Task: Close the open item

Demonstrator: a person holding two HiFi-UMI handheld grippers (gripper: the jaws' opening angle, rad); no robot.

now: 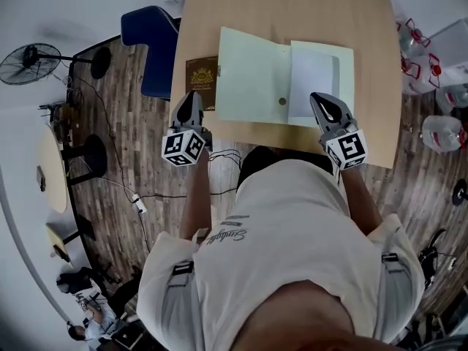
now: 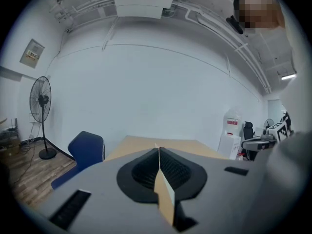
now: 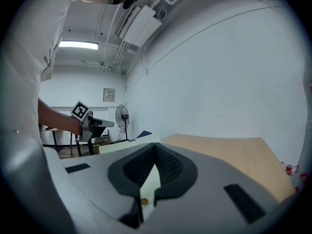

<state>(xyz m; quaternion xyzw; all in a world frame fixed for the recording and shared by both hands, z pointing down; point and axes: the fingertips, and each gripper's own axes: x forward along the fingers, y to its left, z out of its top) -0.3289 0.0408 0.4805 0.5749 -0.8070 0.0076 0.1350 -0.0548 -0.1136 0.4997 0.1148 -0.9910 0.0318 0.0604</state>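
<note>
left tool: clenched, nothing held
right tool: clenched too, empty
risk: folder could get shoved across bench, sheet creased

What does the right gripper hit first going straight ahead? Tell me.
Likely the folder: the right gripper points across its right flap, though its height above the flap is unclear.

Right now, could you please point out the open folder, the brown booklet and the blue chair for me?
open folder (image 1: 248,75): head view, on its pale green left flap.
brown booklet (image 1: 201,72): head view, on the middle of its cover.
blue chair (image 1: 156,50): head view, on its seat.
</note>
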